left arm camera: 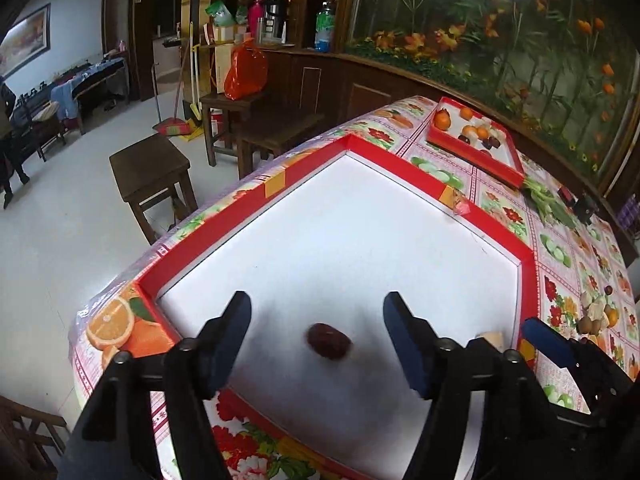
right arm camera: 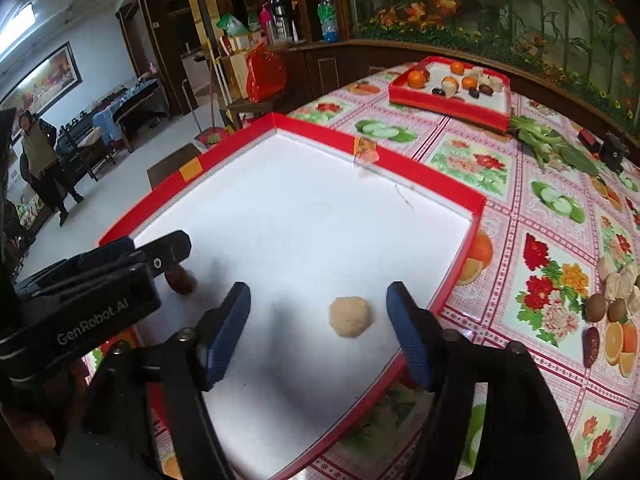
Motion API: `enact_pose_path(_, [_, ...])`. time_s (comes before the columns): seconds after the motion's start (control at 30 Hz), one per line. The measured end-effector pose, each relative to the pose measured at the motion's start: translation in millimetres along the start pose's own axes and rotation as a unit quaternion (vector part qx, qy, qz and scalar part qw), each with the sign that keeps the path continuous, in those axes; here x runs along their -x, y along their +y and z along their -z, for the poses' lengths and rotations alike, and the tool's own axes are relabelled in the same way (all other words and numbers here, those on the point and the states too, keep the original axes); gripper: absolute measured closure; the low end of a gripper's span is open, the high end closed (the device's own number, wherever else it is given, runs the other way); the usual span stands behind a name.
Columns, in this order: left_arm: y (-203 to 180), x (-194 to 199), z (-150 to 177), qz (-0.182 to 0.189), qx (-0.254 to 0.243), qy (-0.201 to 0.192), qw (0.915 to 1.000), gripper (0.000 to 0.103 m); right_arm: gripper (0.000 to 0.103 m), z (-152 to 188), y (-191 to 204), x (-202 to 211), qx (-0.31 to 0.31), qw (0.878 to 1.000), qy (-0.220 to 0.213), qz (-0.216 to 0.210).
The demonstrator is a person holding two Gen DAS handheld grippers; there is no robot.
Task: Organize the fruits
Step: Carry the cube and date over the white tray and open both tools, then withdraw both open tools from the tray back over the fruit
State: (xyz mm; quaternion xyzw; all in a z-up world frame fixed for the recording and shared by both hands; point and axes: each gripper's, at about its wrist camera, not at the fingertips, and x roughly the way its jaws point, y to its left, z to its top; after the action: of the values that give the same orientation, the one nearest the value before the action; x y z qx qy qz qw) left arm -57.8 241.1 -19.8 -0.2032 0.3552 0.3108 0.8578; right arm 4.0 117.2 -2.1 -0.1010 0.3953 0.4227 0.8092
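A dark red date (left arm camera: pixel 329 341) lies on the white floor of a big red-rimmed tray (left arm camera: pixel 400 156). My left gripper (left arm camera: pixel 318 312) is open above it, fingers either side, not touching. In the right wrist view a pale beige rough ball (right arm camera: pixel 351 315) rests near the tray's (right arm camera: pixel 460 196) right rim. My right gripper (right arm camera: pixel 318 300) hangs open over it. The left gripper's body (right arm camera: pixel 100 280) shows at the left with the date (right arm camera: pixel 181 280) partly hidden under it. The right gripper's blue finger (left arm camera: pixel 546 340) appears at the left view's right edge.
A smaller red tray (right arm camera: pixel 448 106) at the far end holds oranges, dates and pale pieces. Loose fruit (right arm camera: pixel 612 300) lies on the flowered tablecloth to the right. Green vegetables (right arm camera: pixel 548 140) and a black device (right arm camera: pixel 614 152) sit beyond. Wooden stools (left arm camera: pixel 150 168) stand left; a person (right arm camera: pixel 42 156) stands far off.
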Motion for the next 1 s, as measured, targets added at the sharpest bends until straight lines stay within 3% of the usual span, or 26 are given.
enact_pose_path(0.23, [-6, 29, 4, 0.013, 0.014, -0.037, 0.9992, 0.027, 0.031, 8, -32, 63, -0.028, 0.997, -0.064, 0.015])
enact_pose_path(0.37, [-33, 41, 14, 0.044, -0.006, -0.043, 0.9981, 0.026, 0.03, 34, -84, 102, -0.065, 0.993, -0.084, 0.054])
enact_pose_path(0.47, [-68, 45, 25, 0.072, -0.048, -0.04, 0.9955, 0.025, 0.03, 56, -126, 115, -0.104, 0.988, -0.077, 0.088])
enact_pose_path(0.6, [-106, 46, 39, 0.094, -0.105, -0.029, 0.9895, 0.025, 0.03, 80, -175, 116, -0.158, 0.979, -0.056, 0.114])
enact_pose_path(0.7, [-131, 42, 46, 0.104, -0.137, -0.023, 0.9849, 0.025, 0.031, 83, -185, 105, -0.156, 0.98, -0.043, 0.119])
enact_pose_path(1.0, [-157, 39, 44, 0.118, -0.161, -0.018, 0.9797, 0.025, 0.052, 54, -185, 54, -0.107, 0.987, 0.003, 0.116])
